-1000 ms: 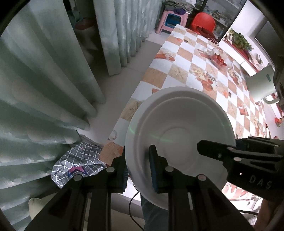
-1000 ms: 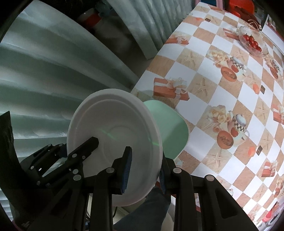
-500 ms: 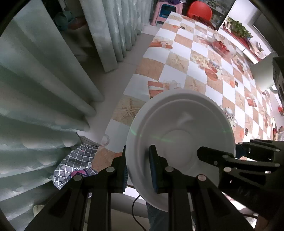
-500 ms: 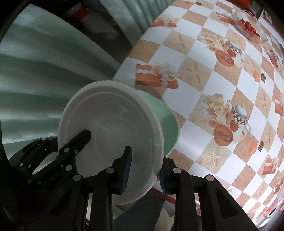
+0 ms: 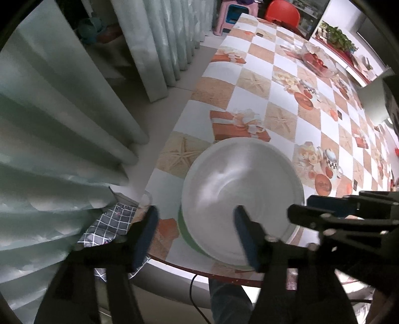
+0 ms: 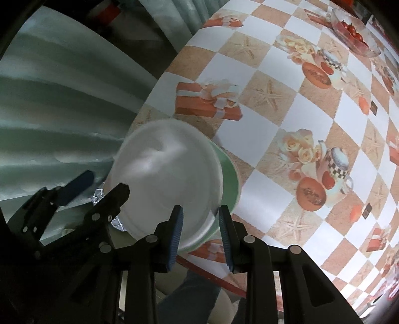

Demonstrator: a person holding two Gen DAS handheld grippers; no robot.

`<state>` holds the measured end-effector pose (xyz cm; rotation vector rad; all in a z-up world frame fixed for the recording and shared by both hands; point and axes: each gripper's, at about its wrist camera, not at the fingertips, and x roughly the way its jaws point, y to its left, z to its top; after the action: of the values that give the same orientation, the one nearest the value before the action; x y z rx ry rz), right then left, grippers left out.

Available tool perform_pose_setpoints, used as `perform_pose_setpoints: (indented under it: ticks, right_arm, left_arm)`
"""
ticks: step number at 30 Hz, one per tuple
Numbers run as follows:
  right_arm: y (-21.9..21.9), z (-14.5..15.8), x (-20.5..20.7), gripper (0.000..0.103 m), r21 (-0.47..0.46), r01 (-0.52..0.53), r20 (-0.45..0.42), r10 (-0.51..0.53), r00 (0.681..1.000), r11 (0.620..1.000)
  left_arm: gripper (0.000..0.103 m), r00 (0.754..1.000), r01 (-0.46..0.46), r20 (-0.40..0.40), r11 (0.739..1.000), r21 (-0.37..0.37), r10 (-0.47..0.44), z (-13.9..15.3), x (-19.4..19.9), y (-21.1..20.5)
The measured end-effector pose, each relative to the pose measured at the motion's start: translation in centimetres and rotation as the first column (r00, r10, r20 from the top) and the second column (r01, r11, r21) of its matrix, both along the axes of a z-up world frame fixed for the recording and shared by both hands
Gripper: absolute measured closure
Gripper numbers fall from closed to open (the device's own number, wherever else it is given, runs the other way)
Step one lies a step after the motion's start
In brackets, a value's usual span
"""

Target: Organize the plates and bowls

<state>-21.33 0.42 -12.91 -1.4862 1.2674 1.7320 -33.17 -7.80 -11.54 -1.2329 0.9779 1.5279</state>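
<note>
A white plate (image 5: 239,199) lies on top of a green plate (image 6: 228,179) at the near corner of the checkered table; the green rim also shows in the left wrist view (image 5: 189,239). The white plate (image 6: 164,174) is motion-blurred. My left gripper (image 5: 197,234) is open, its fingers spread on either side of the plate's near left rim, not touching. My right gripper (image 6: 200,229) is open too, its blue pads astride the near right edge of the stacked plates with a gap.
The checkered tablecloth (image 5: 286,104) stretches far right, with a glass bowl of tomatoes (image 5: 316,59) at the far end. Pale curtains (image 5: 62,112) hang on the left. A checked cloth (image 5: 109,224) lies below the table edge. A red chair (image 5: 281,12) and a pink stool (image 5: 232,12) stand beyond the table.
Both grippers held the white plate above the table; it has been lowered onto the green plate and both grippers have opened and let go.
</note>
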Motion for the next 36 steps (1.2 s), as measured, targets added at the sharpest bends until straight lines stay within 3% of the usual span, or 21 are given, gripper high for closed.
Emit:
perform_pose_setpoints:
  ticks: [1,3,6,7,14,20,36]
  right_arm:
    - [0.1,0.1,0.2,0.070,-0.001,0.003,-0.001,-0.003,1.000,1.000]
    - [0.2,0.4,0.6,0.052,0.017,0.007,0.012,-0.007,1.000,1.000]
    - [0.5,1.2,1.2,0.010,0.028,0.023,-0.001,-0.023,1.000,0.999]
    - [0.6,1.5,1.3,0.002,0.029,0.027,-0.011,-0.026,1.000,0.999]
    - [-0.4,4.4,1.0,0.000,0.109,-0.026,0.004,0.025,1.000,0.994]
    - [-1.2,5.3,1.2,0.000,0.094,-0.020,-0.007,0.021,1.000,0.995]
    - [-1.5,6.1,1.9,0.000,0.084,0.013,-0.015,-0.012,1.000,0.996]
  left_arm:
    - [0.026,1.000,-0.006,0.002,1.000,0.004,0.006,0.1,-0.1,-0.1]
    - [0.025,1.000,-0.013,-0.003,1.000,0.004,0.013,0.2,-0.4,-0.3]
    - [0.010,0.999,-0.015,-0.030,1.000,-0.011,0.015,0.6,-0.8,-0.4]
    - [0.005,0.999,-0.008,-0.035,1.000,-0.013,0.007,0.7,-0.7,-0.5]
    - [0.001,0.993,0.070,-0.098,0.997,0.028,-0.067,2.9,1.0,-1.2]
    - [0.001,0.993,0.103,-0.057,0.994,0.026,-0.101,3.7,1.9,-1.3]
    - [0.001,0.981,0.171,-0.094,0.985,-0.022,-0.172,4.0,3.6,-2.0]
